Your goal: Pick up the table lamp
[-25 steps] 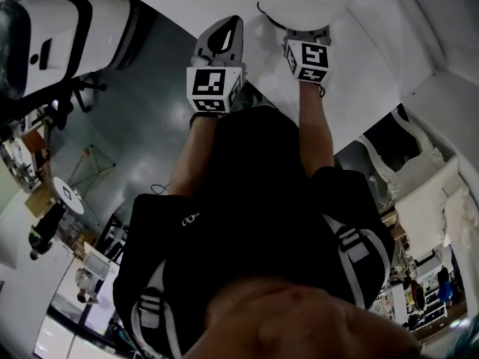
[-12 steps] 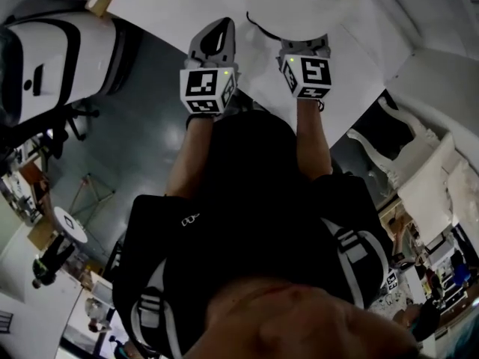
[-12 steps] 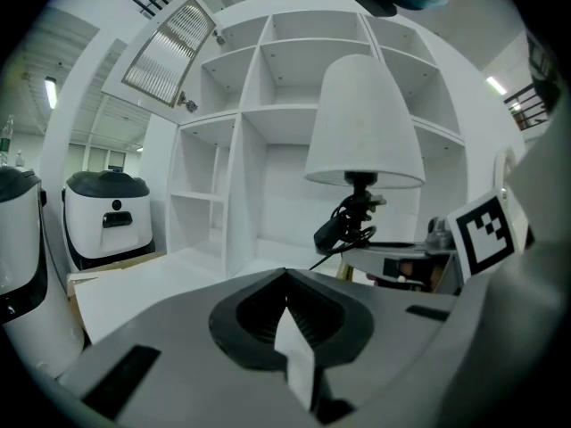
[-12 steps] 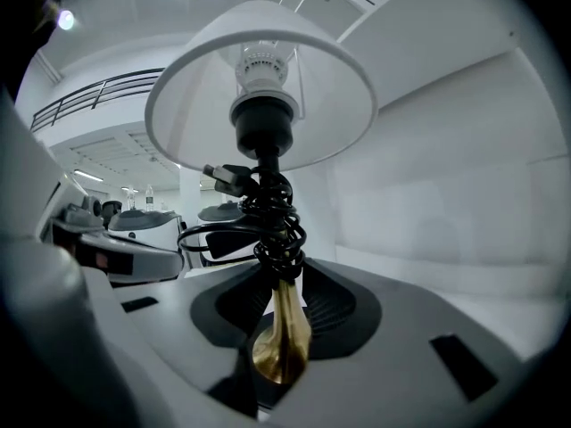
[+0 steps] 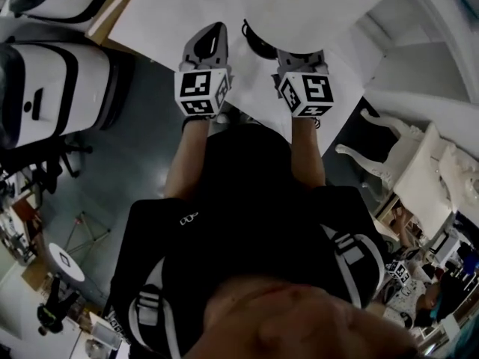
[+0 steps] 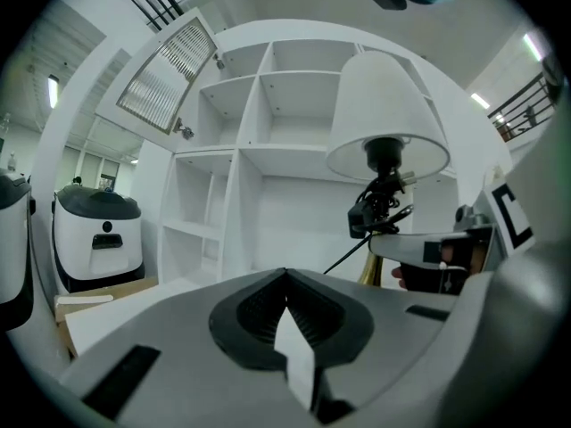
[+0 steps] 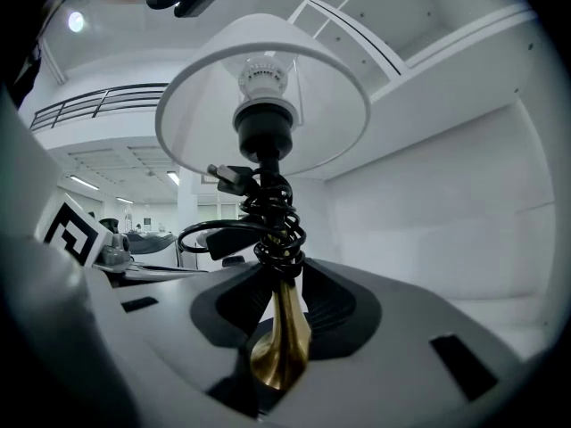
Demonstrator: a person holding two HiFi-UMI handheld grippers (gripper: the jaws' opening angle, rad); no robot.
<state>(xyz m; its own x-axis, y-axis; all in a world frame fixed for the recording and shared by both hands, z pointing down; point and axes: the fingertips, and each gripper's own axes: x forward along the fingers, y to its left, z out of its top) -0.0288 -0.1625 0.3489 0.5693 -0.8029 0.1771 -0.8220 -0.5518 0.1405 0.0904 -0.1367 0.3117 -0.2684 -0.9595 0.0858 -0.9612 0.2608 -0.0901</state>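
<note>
The table lamp has a white shade (image 7: 263,87), a black socket, a black cord (image 7: 268,217) coiled round the stem, and a brass stem (image 7: 281,341). My right gripper (image 7: 277,275) is shut on that brass stem and holds the lamp upright in the air. From the head view the shade (image 5: 329,6) shows at the top edge, just beyond the right gripper (image 5: 299,54). My left gripper (image 5: 212,36) is beside it on the left, apart from the lamp. In the left gripper view its jaws (image 6: 285,275) are shut with nothing in them, and the shade (image 6: 385,114) hangs to the right.
A white table (image 5: 172,13) lies below the grippers. A white shelf unit (image 6: 259,159) stands behind it. White machines (image 5: 52,73) stand at the left, with a white carved chair (image 5: 389,155) at the right. A light wooden board (image 5: 112,13) lies at the table's left edge.
Both grippers have risen. The lamp has gone up with the right gripper, and its shade now fills more of the head view's top edge.
</note>
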